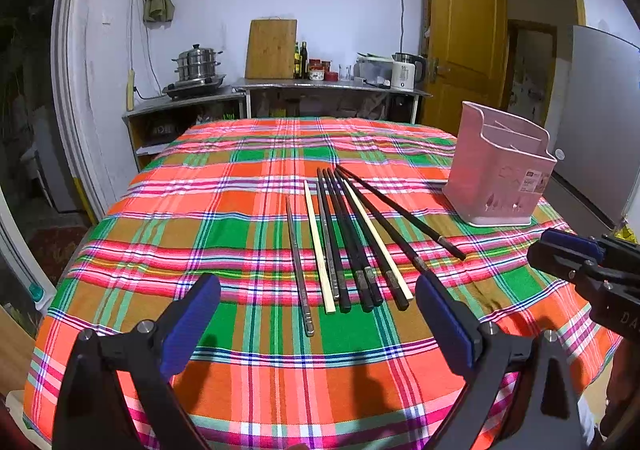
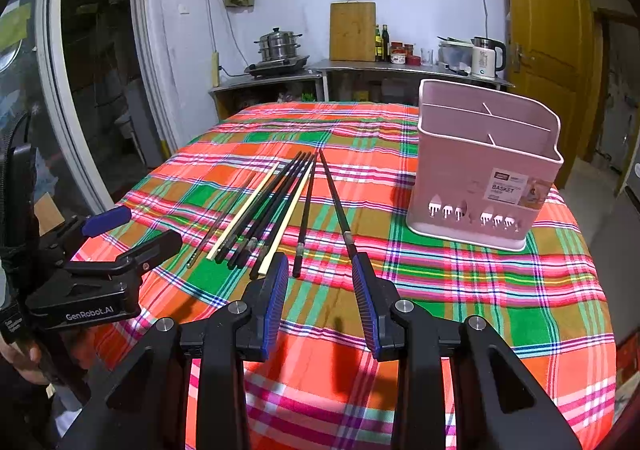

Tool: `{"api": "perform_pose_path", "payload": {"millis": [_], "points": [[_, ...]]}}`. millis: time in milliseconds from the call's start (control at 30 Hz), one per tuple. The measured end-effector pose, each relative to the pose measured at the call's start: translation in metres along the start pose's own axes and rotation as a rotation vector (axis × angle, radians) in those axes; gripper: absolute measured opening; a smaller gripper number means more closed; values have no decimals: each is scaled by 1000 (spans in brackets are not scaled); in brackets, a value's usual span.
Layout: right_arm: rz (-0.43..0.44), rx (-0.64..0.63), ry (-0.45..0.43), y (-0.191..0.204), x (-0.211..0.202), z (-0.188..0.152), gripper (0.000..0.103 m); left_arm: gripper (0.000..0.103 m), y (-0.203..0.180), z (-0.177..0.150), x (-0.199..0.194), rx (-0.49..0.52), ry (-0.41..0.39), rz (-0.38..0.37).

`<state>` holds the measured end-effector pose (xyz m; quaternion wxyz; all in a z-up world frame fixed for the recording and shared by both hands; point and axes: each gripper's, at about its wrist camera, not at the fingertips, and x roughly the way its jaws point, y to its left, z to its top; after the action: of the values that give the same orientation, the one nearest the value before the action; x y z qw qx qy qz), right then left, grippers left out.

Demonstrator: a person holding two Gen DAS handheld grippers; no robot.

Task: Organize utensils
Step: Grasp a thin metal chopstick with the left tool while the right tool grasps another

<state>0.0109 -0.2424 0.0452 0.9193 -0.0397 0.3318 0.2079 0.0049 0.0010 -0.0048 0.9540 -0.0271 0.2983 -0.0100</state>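
Observation:
Several chopsticks lie side by side on the plaid tablecloth: black ones, two pale wooden ones and grey metal ones. My left gripper hovers open and wide over their near ends, holding nothing. A pink divided utensil basket stands upright at the right. In the right wrist view the chopsticks fan out ahead and left, and the basket is ahead right. My right gripper is open and empty; the rightmost black chopstick ends by its right finger.
Behind the table is a steel counter with a steamer pot, a cutting board, bottles and a kettle. A yellow door stands open at the right. The cloth drops over the table's near edge.

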Motion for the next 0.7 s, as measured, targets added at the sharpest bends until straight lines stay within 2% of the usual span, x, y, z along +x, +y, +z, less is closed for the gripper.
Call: {"api": "perform_pose_path", "payload": {"millis": [233, 333, 700], "points": [[19, -4, 7, 0, 13, 4, 34, 99, 21, 5, 25, -62, 81, -29], [29, -7, 11, 1, 18, 7, 34, 87, 30, 11, 43, -77, 139, -24], [100, 10, 47, 10, 60, 30, 34, 65, 50, 34, 111, -105, 285, -40]]}}
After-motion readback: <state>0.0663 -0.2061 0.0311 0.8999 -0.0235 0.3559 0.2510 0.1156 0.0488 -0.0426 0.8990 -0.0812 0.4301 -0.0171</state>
